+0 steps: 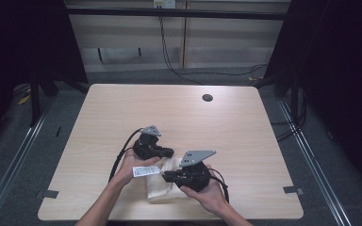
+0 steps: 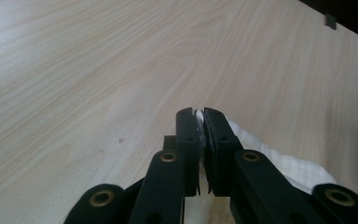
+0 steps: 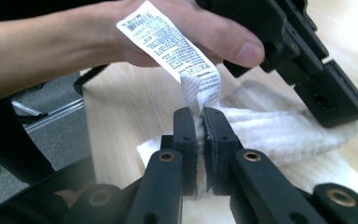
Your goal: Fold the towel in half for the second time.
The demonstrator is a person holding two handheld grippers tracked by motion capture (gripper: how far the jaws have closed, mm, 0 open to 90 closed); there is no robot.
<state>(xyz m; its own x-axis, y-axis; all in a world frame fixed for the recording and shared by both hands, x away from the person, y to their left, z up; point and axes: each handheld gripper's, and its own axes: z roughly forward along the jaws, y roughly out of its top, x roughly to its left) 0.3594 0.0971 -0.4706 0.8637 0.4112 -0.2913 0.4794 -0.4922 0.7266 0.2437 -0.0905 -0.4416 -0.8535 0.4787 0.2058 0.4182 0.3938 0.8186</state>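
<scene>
Low in the centre of the high view, the left gripper (image 1: 168,151) pinches an edge of the white towel (image 1: 162,188) lying on the wooden table (image 1: 122,113). To its right, the right gripper (image 1: 166,177) is clamped on cloth beside the care label (image 3: 168,39). Grips so thin could slip free, dropping the towel.

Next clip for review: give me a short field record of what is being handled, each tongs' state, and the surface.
item: white folded terry cloth towel with a printed white care label
left tongs: shut on the towel's edge
right tongs: shut on the towel at the base of the label
towel position: partly resting on the table, near the front edge
surface: light wooden table with a round dark cable hole
</scene>
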